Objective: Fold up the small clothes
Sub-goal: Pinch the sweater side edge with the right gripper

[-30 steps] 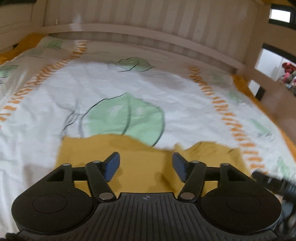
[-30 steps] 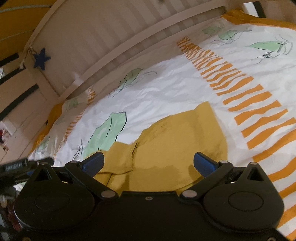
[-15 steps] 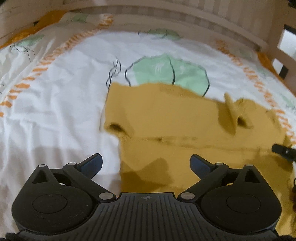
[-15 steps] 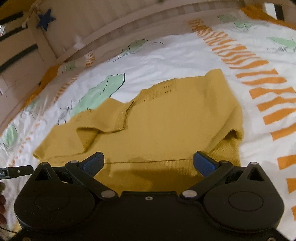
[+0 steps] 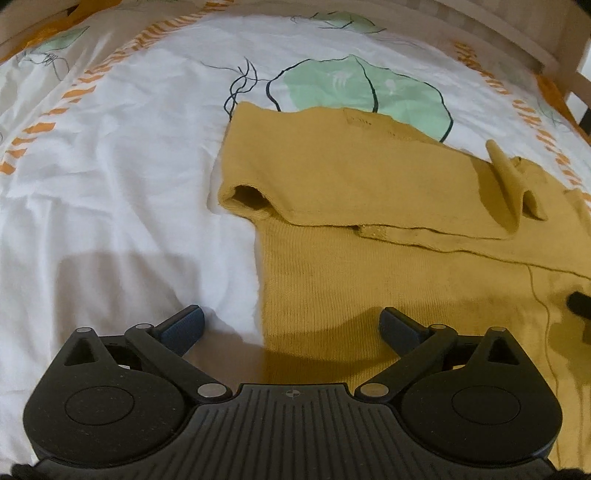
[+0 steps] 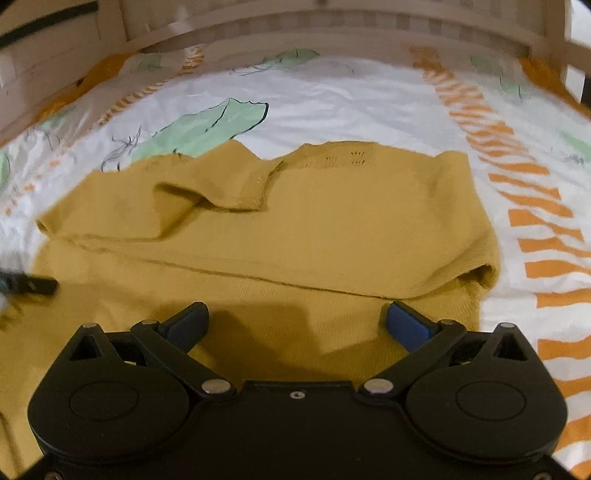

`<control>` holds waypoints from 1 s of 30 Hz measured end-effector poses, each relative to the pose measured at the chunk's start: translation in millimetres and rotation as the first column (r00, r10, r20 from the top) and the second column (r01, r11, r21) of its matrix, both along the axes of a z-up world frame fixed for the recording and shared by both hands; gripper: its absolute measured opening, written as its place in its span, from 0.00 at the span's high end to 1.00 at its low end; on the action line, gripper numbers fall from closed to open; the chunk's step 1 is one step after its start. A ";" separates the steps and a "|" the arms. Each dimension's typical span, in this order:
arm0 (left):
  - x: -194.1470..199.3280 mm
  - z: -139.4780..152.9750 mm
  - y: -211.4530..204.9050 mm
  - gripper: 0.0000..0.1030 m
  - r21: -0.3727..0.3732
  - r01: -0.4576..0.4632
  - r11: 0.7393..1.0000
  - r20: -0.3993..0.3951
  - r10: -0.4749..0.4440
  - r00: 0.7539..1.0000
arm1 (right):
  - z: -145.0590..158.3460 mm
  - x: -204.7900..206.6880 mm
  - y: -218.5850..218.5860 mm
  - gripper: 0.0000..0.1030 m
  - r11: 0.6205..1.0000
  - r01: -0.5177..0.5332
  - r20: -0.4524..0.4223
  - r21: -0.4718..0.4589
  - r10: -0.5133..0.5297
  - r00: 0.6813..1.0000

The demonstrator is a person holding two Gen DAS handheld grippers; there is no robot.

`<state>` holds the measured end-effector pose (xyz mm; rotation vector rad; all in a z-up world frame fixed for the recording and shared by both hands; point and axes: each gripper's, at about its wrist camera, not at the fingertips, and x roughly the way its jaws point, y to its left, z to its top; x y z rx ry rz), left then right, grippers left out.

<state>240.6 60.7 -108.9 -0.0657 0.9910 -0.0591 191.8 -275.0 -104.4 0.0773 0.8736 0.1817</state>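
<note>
- Left gripper (image 5: pixel 291 325): nearest the lens in the left wrist view, jaws spread wide with nothing between them; one blue pad (image 5: pixel 184 326) lies over white bedding, the other over yellow knit.
- Right gripper (image 6: pixel 297 323): nearest the lens in the right wrist view, jaws likewise spread wide and empty, both blue pads (image 6: pixel 408 325) above the lower part of the garment.
- Yellow knit sweater (image 5: pixel 369 266) (image 6: pixel 295 229): spread on the bed directly ahead of both grippers, its upper portion folded down over the body so that a straight folded edge runs across the middle.
- Sleeve opening (image 5: pixel 247 195): at the left end of the folded layer in the left wrist view, gaping slightly; in the right wrist view the opposite sleeve end (image 6: pixel 480 273) sits beside the orange stripes.
- Raised fold of knit (image 5: pixel 504 177): stands up from the garment toward the right of the left wrist view.
- Bed cover (image 5: pixel 110 166) (image 6: pixel 351 107): white, printed with green leaves and orange dashes, lying under and around the sweater.
- Wooden slatted rail (image 6: pixel 332 26): farthest back, bordering the bed.
</note>
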 end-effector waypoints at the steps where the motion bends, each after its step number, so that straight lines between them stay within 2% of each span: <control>1: -0.8 -0.4 -0.7 0.00 0.006 0.000 1.000 0.001 0.000 1.000 | 5.6 1.7 -2.1 0.01 0.999 0.006 -0.005 0.040 -0.005 1.000; 3: -0.9 -1.3 -2.6 0.00 0.017 0.001 1.000 -0.001 -0.001 1.000 | 17.4 5.8 -4.3 0.06 0.994 0.018 0.012 0.106 -0.020 1.000; 6: 1.6 0.6 -0.9 0.01 0.006 -0.003 1.000 -0.016 0.003 1.000 | 27.8 20.8 0.6 0.09 0.992 0.025 0.030 0.123 -0.029 0.999; 8: 4.2 3.4 1.3 0.02 -0.009 -0.012 1.000 -0.024 0.011 1.000 | 29.5 33.6 5.0 0.20 0.990 0.021 0.034 0.136 -0.026 0.999; 12: 4.2 16.1 12.4 0.02 -0.076 -0.067 0.995 0.011 0.068 0.998 | 22.4 61.9 11.5 0.29 0.980 0.036 -0.002 0.196 -0.037 0.999; 17: 6.9 25.8 22.1 0.02 -0.066 -0.121 0.990 0.057 0.125 0.991 | 9.4 86.0 21.6 0.31 0.984 0.058 -0.031 0.167 -0.053 0.998; 22: 13.7 26.1 30.7 0.02 -0.120 -0.152 0.981 0.016 0.155 0.988 | 2.3 95.7 23.6 0.30 0.979 0.085 -0.047 0.185 -0.078 0.996; 25: 15.9 25.4 33.3 0.02 -0.125 -0.164 0.979 0.005 0.166 0.986 | 1.0 99.5 27.3 0.31 0.981 0.086 -0.049 0.173 -0.079 0.996; 27: 15.0 26.1 34.0 0.02 -0.122 -0.168 0.978 0.012 0.171 0.985 | 1.2 100.9 28.0 0.37 0.981 0.094 -0.049 0.169 -0.087 0.995; 28: 15.0 26.8 34.2 0.02 -0.121 -0.170 0.978 0.017 0.173 0.985 | 1.5 102.2 28.6 0.44 0.981 0.098 -0.051 0.167 -0.091 0.995; 30: 14.7 28.8 34.6 0.02 -0.117 -0.167 0.979 0.031 0.171 0.985 | 1.7 104.3 28.9 0.65 0.981 0.094 -0.058 0.169 -0.085 0.995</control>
